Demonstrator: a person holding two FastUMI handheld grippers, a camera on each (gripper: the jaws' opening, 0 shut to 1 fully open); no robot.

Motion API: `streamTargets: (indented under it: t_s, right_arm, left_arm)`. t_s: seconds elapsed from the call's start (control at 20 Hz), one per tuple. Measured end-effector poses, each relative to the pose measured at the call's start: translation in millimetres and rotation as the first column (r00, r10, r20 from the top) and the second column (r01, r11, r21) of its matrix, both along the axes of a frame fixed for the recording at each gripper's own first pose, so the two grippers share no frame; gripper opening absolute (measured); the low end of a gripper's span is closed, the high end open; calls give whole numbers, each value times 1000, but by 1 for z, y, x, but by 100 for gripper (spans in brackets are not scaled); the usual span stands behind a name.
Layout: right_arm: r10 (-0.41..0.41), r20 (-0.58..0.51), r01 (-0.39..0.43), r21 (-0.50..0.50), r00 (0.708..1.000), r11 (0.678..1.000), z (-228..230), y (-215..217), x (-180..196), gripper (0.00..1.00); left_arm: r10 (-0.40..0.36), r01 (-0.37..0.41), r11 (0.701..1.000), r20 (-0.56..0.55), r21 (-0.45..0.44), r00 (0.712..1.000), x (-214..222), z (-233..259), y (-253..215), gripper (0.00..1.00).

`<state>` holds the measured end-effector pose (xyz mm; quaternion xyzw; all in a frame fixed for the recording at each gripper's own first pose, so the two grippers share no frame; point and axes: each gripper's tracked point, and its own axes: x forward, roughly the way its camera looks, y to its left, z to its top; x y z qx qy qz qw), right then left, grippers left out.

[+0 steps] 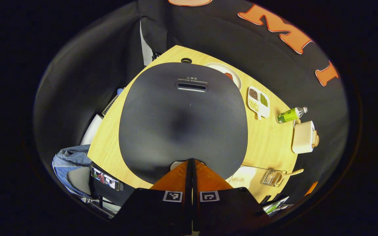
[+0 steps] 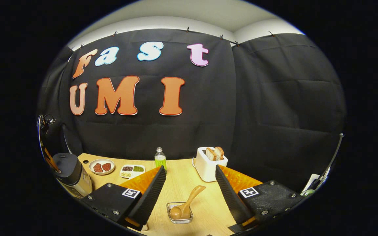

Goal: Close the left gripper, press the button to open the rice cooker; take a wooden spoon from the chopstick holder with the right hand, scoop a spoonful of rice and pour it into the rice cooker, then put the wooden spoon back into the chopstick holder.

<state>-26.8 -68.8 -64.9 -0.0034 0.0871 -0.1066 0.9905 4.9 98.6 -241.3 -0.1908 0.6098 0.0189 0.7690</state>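
Left gripper view: pressed-together fingers (image 1: 190,164) meet the rice cooker (image 1: 182,121) lid's near edge.

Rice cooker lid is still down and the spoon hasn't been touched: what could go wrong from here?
The shut left gripper sits at the near edge of the rice cooker; a push slightly off the button might leave the lid down. The wooden spoon leans loosely in a shallow clear holder, so the open right gripper could tip or drag both.

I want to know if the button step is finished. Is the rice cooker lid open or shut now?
Shut. The lid lies flat over the cooker, and the closed left tool is at its front edge.
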Motion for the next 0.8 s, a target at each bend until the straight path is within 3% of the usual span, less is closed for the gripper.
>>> streamTargets:
  t_s: [0.2,0.35,0.5,0.65,0.75,0.8]
  right_arm:
    - [4,-55,-3,21,998,1000,-17,-9,2,94]
    - [-8,-105,12,42,994,999,-37,-18,5,94]
    - [7,-171,3,55,985,999,-59,-20,9,95]
    - [39,-251,-17,92,967,996,-85,-16,14,94]
    - [62,-302,-20,141,951,990,-105,-11,18,94]
    - [74,-327,-20,164,942,986,-115,-8,21,96]
  left_arm:
    - [-47,39,997,110,74,993,-3,9,1,6]
    - [-59,16,989,300,146,952,7,43,7,5]
    - [-89,-30,974,501,226,861,30,90,20,1]
    - [-47,-130,964,632,231,774,43,133,26,5]
    - [-63,-182,948,711,262,700,42,159,36,2]
    - [-79,-186,944,732,273,677,36,169,35,5]
